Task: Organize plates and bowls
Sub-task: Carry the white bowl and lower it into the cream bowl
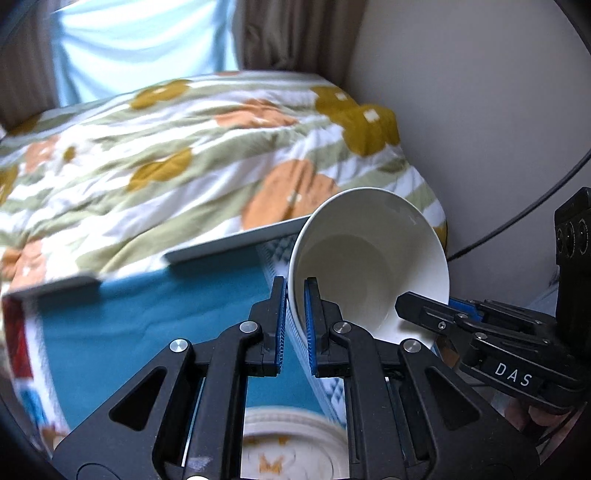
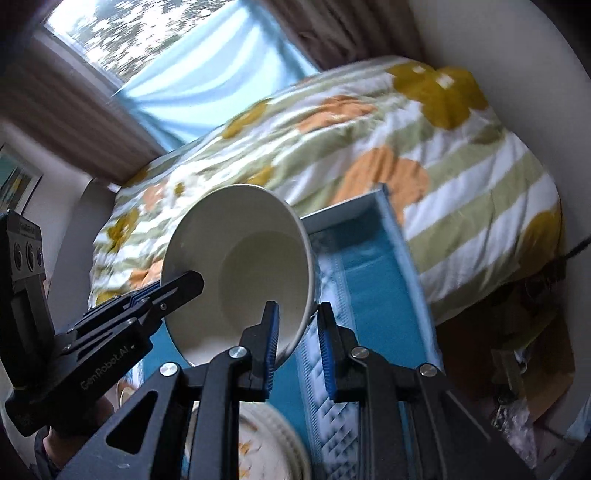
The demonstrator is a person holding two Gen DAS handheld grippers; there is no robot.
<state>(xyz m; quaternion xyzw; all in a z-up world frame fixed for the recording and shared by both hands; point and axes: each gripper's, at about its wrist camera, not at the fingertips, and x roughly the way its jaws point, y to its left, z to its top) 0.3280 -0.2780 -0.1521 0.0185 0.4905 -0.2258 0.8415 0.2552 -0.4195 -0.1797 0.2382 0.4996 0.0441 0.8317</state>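
Observation:
A plain white bowl (image 1: 369, 254) hangs tilted in the air above the teal tablecloth (image 1: 147, 317), its opening turned toward both cameras. My left gripper (image 1: 294, 291) is shut on the bowl's near rim, one blue pad inside and one outside. My right gripper (image 1: 424, 308) clamps the opposite rim from the right. In the right wrist view the same bowl (image 2: 240, 258) sits with its lower rim between the right gripper's (image 2: 298, 317) pads, and the left gripper (image 2: 177, 287) bites the left rim. Below lies a ribbed cream plate (image 1: 291, 439) with orange marks, also visible as the plate (image 2: 266, 443).
Beyond the table's pale edge (image 1: 229, 242) lies a bed with a floral quilt (image 1: 184, 147). A wall (image 1: 461, 110) with a black cable (image 1: 517, 218) stands at the right. Curtains and a window (image 2: 110, 33) are behind. Clutter (image 2: 517, 369) sits low beside the table.

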